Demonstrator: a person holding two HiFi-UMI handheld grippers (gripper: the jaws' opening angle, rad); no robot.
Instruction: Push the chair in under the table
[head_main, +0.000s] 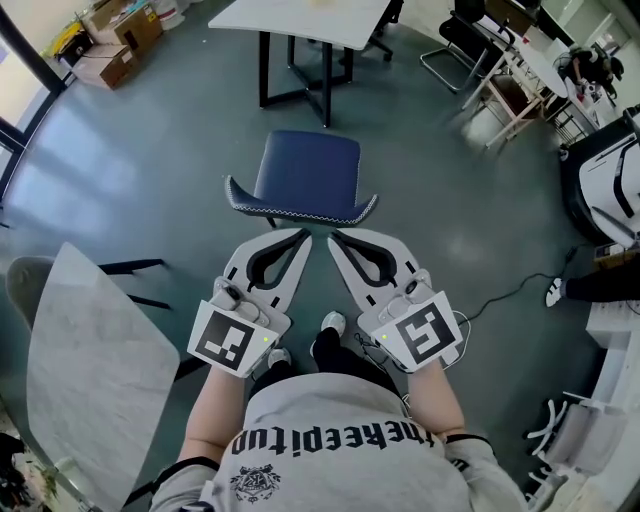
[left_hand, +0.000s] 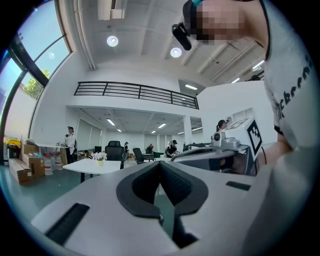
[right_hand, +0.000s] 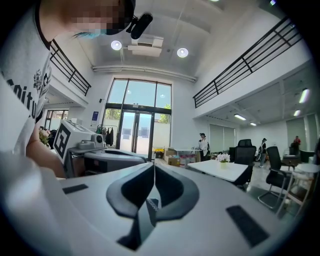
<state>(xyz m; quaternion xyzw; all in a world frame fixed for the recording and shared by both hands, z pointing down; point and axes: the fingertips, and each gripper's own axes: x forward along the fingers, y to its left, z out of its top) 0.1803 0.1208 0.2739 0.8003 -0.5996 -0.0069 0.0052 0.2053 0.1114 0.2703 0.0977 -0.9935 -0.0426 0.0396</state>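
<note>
The blue chair (head_main: 305, 172) stands on the grey-green floor with its seat toward the white table (head_main: 300, 20) at the top of the head view. Its curved backrest edge (head_main: 300, 210), dark with white stitching, faces me. My left gripper (head_main: 304, 237) and right gripper (head_main: 334, 240) are both shut, empty and side by side, tips just behind the backrest; I cannot tell whether they touch it. In the right gripper view a bit of the stitched edge (right_hand: 147, 205) shows through the gap under the shut right gripper (right_hand: 153, 164). The left gripper (left_hand: 160, 162) also points level toward the white table (left_hand: 95, 166).
A marble-topped table (head_main: 90, 370) stands close at my lower left. Cardboard boxes (head_main: 110, 45) lie at the far left, and office chairs (head_main: 460, 50) and desks at the far right. A cable (head_main: 500, 295) runs over the floor at the right. My shoes (head_main: 333, 322) are just behind the grippers.
</note>
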